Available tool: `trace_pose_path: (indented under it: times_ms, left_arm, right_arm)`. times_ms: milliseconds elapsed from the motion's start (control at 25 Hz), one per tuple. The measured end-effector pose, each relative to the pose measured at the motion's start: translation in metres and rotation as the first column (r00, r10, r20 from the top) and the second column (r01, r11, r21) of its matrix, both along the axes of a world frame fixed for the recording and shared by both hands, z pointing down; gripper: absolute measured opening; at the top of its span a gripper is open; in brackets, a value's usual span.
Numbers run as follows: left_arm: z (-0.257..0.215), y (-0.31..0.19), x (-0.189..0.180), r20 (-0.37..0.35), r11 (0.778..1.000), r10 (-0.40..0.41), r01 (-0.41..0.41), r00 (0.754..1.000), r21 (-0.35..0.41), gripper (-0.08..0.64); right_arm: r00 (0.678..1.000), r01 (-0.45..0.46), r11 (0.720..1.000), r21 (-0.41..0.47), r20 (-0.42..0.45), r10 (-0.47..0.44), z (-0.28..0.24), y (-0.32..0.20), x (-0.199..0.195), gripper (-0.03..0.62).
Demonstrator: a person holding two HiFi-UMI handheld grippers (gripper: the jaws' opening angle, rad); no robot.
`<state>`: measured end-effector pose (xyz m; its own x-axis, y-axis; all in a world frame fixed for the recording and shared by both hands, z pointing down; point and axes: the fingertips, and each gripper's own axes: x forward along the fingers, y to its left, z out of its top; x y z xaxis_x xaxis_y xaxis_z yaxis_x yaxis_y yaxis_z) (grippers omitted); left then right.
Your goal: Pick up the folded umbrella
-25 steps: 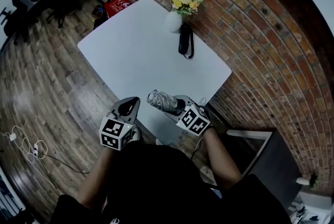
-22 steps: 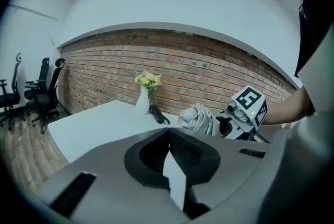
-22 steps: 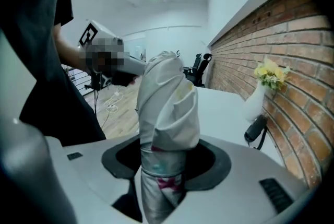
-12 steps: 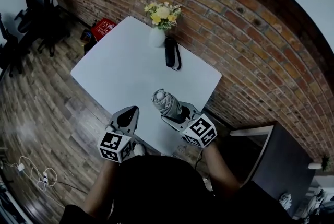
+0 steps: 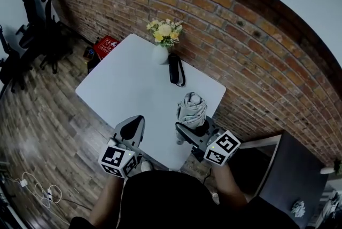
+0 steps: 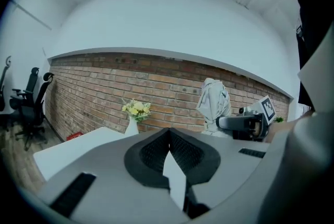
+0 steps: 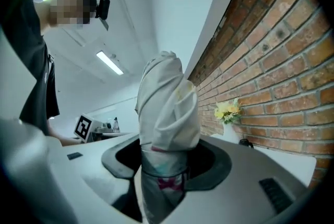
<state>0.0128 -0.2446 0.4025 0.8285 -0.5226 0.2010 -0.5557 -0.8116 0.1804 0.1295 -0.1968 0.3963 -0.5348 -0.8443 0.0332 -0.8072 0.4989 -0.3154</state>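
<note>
The right gripper (image 5: 193,127) holds the folded umbrella (image 5: 192,108) upright at centre right of the head view, its jaws clamped wide on the lower end of the grey bundle. In the right gripper view the pale canopy fills the centre of the frame and rises straight out from between the jaws. We judge it to be off the white surface (image 5: 133,78), so the pick looks all but made.

The left gripper (image 5: 137,119) sits at lower left of the head view, near the front edge of the surface. Its jaws are pressed together with nothing between them.

To finish well, we think the grip should stay firm and low on the umbrella, since most of the bundle stands above the jaws and could tip. We would also hold it upright and keep it away from the back of the surface, with the left gripper held aside.

At upper centre a white vase (image 5: 160,54) holds yellow and cream flowers (image 5: 163,30). A black strapped item (image 5: 175,69) lies just beside it. A red box (image 5: 108,44) stands on the floor at upper left, and we cannot see what it holds.
</note>
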Motion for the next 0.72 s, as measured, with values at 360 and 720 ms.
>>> trace_pose_path:
  times_ms: [360, 720]
  left_arm:
    - [0.004, 0.001, -0.005, 0.006, 1.000, -0.011, 0.011, 1.000, -0.004, 0.014]
    - [0.009, 0.008, -0.011, 0.019, 0.999, -0.041, 0.041, 0.999, -0.014, 0.014]
  right_arm:
    - [0.999, -0.039, 0.999, 0.012, 0.030, 0.039, -0.006, 0.003, 0.007, 0.235]
    - [0.997, -0.025, 1.000, 0.011, 0.078, 0.024, -0.004, 0.007, 0.004, 0.235]
